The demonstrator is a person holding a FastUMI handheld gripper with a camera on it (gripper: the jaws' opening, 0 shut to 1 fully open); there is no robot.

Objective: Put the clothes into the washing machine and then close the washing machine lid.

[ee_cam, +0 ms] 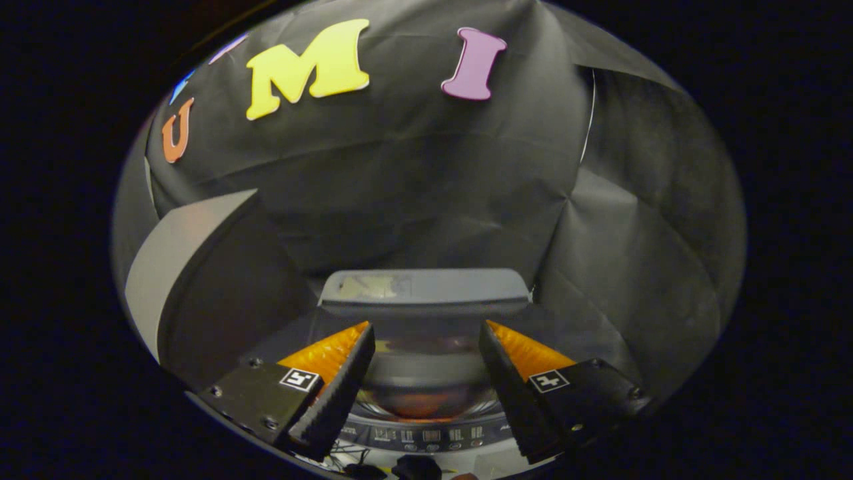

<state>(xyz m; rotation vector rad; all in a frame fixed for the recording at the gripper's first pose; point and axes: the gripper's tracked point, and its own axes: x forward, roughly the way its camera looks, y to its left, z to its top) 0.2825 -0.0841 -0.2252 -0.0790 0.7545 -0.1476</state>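
Hand-held gripper above the open washing machine

The hand-held gripper points forward and slightly down, fingers wide apart and empty. Between them lies the washing machine, its lid raised just beyond.

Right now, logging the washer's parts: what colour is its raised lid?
Grey lid, gripper view, beyond the open gripper.

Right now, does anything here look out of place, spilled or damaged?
Nothing stands out. The washing machine sits with its lid raised and drum open. The gripper is open above it, fingers holding nothing.
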